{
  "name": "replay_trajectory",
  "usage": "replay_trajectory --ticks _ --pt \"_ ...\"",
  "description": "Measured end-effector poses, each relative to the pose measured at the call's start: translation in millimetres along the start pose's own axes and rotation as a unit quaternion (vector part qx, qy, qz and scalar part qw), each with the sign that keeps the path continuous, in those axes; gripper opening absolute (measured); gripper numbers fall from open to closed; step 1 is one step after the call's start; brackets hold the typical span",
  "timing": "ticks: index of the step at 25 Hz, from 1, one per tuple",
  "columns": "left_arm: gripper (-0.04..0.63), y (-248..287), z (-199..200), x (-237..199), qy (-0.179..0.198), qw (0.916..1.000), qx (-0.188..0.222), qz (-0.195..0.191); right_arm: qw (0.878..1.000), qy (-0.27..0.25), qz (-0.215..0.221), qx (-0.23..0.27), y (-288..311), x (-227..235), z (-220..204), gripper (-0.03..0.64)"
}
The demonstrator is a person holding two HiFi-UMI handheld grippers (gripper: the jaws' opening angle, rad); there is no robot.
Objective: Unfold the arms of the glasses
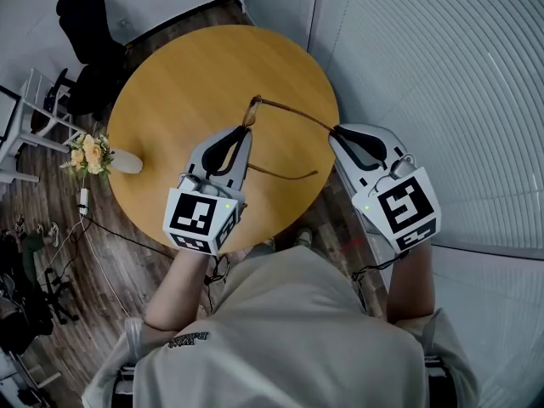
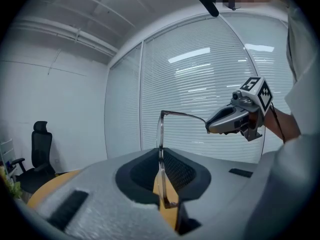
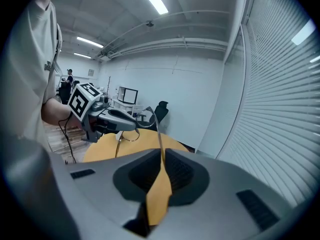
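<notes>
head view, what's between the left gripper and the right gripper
One arm of the glasses spans that gap in the head view, from the left gripper clamped on the glasses to the right gripper pinching the arm's tip. Beneath it lies the table.

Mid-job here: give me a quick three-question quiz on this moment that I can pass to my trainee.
1. True or false: the glasses lie flat on the table.
2. Which tongs pinch the tip of the glasses' arm? A left, B right.
3. Fill in: the vase at the table's edge holds ____.

Key
1. False: they are held up in the air.
2. B: the right tongs pinch the arm's tip, and the left tongs clamp the front.
3. Flowers.
</notes>
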State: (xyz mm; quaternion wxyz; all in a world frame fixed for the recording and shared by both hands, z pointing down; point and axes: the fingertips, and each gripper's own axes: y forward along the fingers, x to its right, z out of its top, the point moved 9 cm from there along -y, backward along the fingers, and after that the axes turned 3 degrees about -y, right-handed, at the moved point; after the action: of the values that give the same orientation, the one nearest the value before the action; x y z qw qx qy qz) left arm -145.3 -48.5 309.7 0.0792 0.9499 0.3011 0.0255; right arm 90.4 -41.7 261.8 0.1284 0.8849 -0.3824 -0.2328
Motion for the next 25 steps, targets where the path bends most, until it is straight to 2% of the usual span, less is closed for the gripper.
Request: replay_trajectory --ticks 5,11,15,20,25 --pt "0.043 -0.4 -3.3 -1.5 0.012 0.9998 -0.017 0.005 1.000 0.002 -0.006 -0.007 1.7 0.0 -0.4 0.043" --pt "0.041 -2.0 1.9 -7.4 0.015 0.9991 -0.015 0.038 0.999 0.035 -0.001 -0.005 8.6 -6.6 -10.6 0.043" --pt "0.043 -7.4 6.0 -24.4 0.003 0.9976 -0.003 0.069 0.998 0.062 -0.004 0.010 6.3 -5.6 -14.2 0.043" --pt "0.043 -16.3 30.6 -44.9 0.001 0.9947 0.037 0.096 0.994 0.082 -0.042 0.059 -7.4 8.6 -1.1 0.043" --pt "0.043 -32.6 61.1 -47.1 -0.003 0.9893 0.107 0.099 0.980 0.110 -0.087 0.143 -27.6 19.8 16.6 0.041"
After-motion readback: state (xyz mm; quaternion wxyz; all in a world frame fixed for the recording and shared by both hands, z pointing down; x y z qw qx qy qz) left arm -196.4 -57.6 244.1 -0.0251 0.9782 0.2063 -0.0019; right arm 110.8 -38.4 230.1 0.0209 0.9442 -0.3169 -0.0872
